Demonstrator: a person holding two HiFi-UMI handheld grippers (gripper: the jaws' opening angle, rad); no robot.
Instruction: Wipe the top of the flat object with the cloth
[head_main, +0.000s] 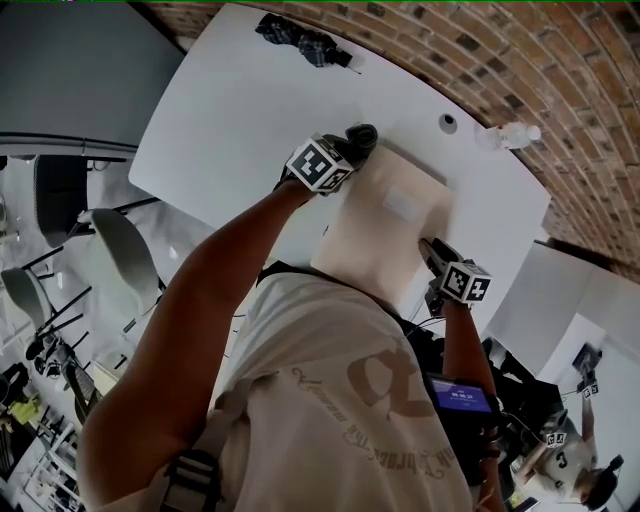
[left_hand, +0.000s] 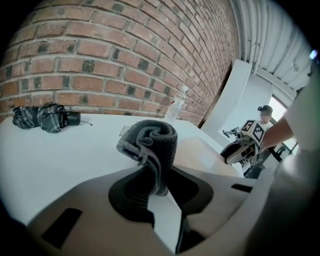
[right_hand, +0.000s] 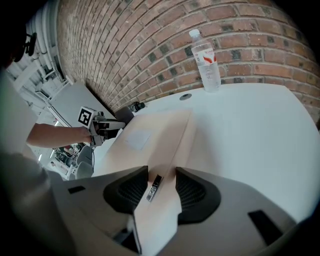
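Cloth (left_hand: 150, 142), grey, rolled: gripped tight by left gripper (left_hand: 155, 177), at far left corner of flat object (head_main: 390, 230) on desk (head_main: 230, 110). Right gripper (right_hand: 162, 186) clamps object's near edge; long axis runs toward it.

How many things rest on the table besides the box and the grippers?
2. An umbrella lies at the far left by the wall; a bottle stands at the far right by the wall. The person's body may hide others.
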